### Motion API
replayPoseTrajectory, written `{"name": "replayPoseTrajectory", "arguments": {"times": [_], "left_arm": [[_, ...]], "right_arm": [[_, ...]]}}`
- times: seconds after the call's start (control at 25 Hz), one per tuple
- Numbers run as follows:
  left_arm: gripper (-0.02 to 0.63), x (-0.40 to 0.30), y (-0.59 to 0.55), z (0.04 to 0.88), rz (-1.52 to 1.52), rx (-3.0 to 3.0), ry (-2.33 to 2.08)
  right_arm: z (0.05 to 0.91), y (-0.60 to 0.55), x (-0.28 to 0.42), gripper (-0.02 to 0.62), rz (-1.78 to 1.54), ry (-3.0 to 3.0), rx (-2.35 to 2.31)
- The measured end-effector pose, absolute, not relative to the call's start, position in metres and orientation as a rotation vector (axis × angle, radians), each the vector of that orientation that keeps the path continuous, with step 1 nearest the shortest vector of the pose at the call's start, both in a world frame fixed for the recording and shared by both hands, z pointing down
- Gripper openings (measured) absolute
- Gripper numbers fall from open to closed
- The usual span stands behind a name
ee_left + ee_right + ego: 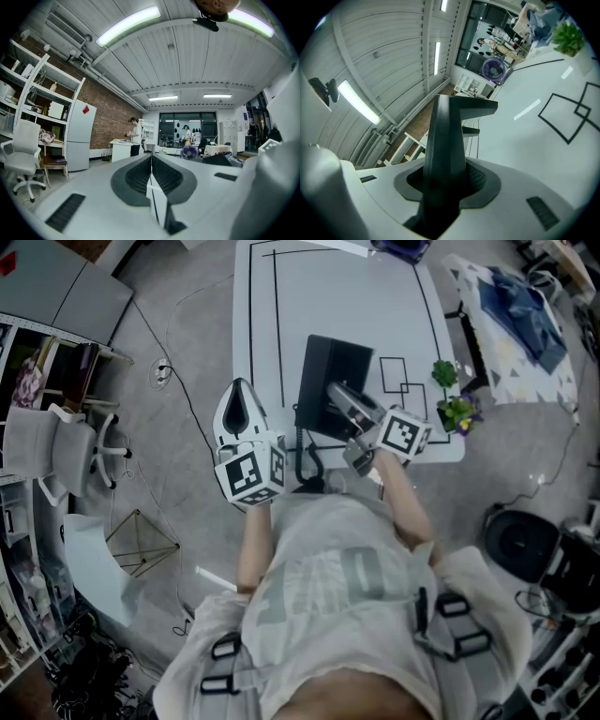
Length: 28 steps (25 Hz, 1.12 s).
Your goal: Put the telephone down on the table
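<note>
Your right hand-held gripper (446, 190) clamps the black telephone (330, 381) by its edge, upper centre, seemingly just above the tabletop (356, 296). Your left hand-held gripper (151, 180) is closed, empty. It looks like rigid, slick plastic, so hold that edge.

Left gripper (151, 163) closed, right gripper (342, 397) clamped.

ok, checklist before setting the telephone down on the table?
1. Right gripper clamped on telephone: ok.
2. Telephone above table: ok.
3. Telephone touching table: cannot tell.
4. Plant apart from telephone: ok, it stands at the table's right edge.
5. Left gripper out of the way: ok, shut, empty, at the table's left edge.
</note>
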State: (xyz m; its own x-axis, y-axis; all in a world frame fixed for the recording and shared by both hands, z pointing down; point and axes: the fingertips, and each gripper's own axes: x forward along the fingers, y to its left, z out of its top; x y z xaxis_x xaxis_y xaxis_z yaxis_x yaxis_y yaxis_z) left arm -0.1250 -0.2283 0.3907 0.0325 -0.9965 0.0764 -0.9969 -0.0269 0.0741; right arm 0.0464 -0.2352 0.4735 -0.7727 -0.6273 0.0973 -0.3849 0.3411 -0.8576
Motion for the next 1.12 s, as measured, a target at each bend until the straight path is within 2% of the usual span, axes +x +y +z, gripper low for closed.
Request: {"name": "replayPoseTrajectory", "arguments": {"times": [1.12], "left_arm": [[0.009,-0.152,-0.227,0.411,0.063,2.086,-2.152]], "right_arm": [[0.531,-0.265,0.031,0.152,-1.575,2.343,-0.996]]}}
